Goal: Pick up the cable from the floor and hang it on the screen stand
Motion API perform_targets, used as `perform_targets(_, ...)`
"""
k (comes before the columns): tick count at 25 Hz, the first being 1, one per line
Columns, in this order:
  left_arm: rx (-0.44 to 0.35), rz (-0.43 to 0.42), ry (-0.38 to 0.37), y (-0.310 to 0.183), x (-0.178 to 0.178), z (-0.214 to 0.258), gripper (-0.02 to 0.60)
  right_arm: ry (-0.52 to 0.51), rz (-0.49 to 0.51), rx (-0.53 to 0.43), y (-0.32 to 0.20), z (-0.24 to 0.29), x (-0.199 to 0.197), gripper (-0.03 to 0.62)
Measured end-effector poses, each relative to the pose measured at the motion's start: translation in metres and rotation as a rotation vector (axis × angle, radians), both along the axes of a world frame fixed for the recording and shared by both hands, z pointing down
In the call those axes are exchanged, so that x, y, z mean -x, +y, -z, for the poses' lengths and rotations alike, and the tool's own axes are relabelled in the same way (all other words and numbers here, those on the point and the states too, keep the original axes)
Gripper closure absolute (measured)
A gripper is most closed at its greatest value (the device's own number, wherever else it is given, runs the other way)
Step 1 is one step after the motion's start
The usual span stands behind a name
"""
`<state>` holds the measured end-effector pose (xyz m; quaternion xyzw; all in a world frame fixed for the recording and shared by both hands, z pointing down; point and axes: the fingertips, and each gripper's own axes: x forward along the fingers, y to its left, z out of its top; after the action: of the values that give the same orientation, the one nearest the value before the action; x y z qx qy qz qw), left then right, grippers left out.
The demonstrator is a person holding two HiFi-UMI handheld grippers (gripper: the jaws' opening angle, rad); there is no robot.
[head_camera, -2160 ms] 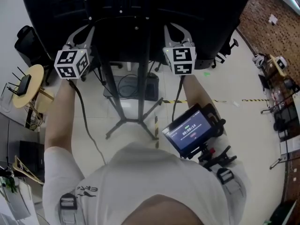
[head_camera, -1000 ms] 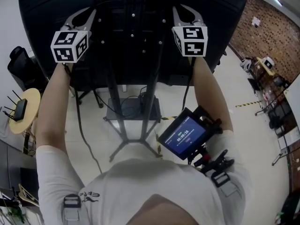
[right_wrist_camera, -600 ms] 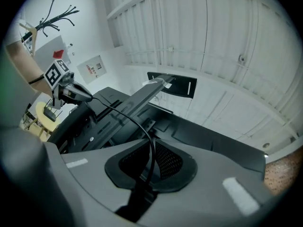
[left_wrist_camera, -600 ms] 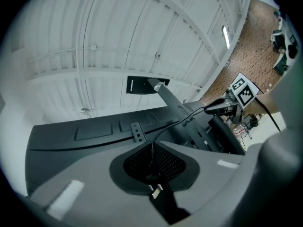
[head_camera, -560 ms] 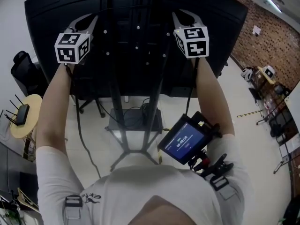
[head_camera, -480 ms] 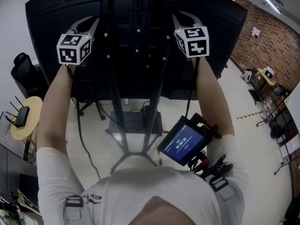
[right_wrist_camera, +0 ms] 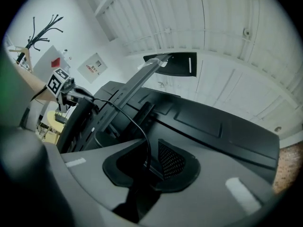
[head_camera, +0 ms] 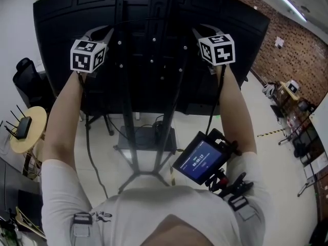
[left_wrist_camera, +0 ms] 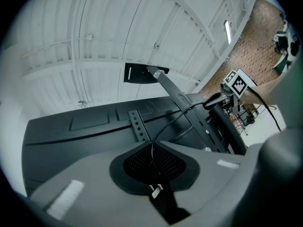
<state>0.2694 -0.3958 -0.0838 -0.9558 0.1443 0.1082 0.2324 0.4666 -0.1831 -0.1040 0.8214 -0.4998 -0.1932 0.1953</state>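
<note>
**A:** Up at the back of the screen (head_camera: 61, 45), where is the cable (left_wrist_camera: 181, 113) right now?

**B:** It is off the floor and strung between both grippers. The left gripper (head_camera: 102, 31) is clenched on one stretch of it. The right gripper (head_camera: 204, 29) is clenched on another. In each gripper view the thin black line comes out from between the closed jaws and runs across toward the other gripper.

**A:** So which way does it lie?

**B:** Its long axis runs left to right, roughly level, with a slight arc. Both grippers are raised to about the same height, close to the dark back panel.

**A:** And the screen stand (head_camera: 124, 117)?

**B:** Its two uprights rise between the grippers, so the held span crosses right in front of them, on the near side. Neither hand is clearly nearer; the stand sits about midway.

**A:** Is the cable touching the stand yet?

**B:** I cannot tell; the line is too thin against the black frame. My judgement is that the next move turns on getting that span over a part of the stand that will hold it. Both ends should stay gripped until it catches.
</note>
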Motion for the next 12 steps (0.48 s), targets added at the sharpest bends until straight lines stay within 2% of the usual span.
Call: perform_targets(12, 0.013, -0.011, -0.002, 0.000, 0.003, -0.020, 0.555, 0.193, -0.085, 0.152, 0.010, -0.033, 0.008, 0.500)
